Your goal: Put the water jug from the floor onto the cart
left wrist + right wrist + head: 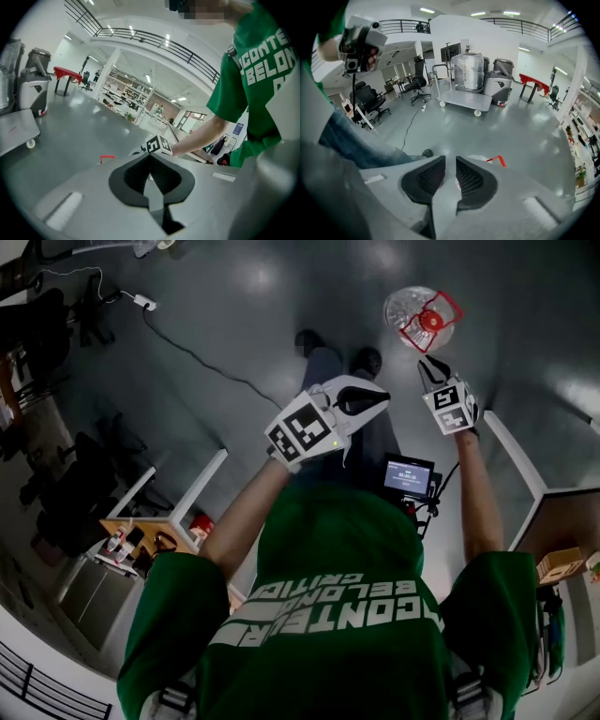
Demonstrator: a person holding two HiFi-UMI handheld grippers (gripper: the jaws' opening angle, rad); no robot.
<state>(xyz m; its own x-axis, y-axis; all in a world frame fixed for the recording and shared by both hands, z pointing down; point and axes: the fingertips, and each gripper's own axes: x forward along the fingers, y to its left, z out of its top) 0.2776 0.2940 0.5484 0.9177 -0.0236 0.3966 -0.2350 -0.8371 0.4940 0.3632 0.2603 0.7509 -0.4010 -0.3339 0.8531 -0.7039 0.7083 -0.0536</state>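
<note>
Water jug (422, 320): clear body with a red handle (429, 320), on the grey floor (234, 324). It lies just past the tips of the right gripper. No contact is seen.
Jug in the right gripper view: only a pale edge (480, 158) and the red handle show, directly beyond the jaw tips.
Right gripper (429, 365): tilted steeply down at the jug. The jaws stand a narrow slit apart with nothing pressed between the pads, so it is released and empty.
Right gripper, own view (450, 159): the two black ribbed pads are parallel, with grey floor visible through the gap.
Left gripper (380, 397): beside the right gripper on its left, nearer the person's body and well short of the jug. The pads meet at the tips, clenched on nothing.
Left gripper, own view (150, 155): the right gripper's marker cube (158, 144) sits just beyond its closed tips.
Cart (464, 99): a flat platform on castors, far ahead of the right gripper across open floor and well apart from the jug.
Wrapped load (468, 70): standing on the cart deck.
Shoes (366, 360): the person's feet, between the two grippers and near the jug.
Cable (187, 352): running along the floor, off to the left gripper's side.
</note>
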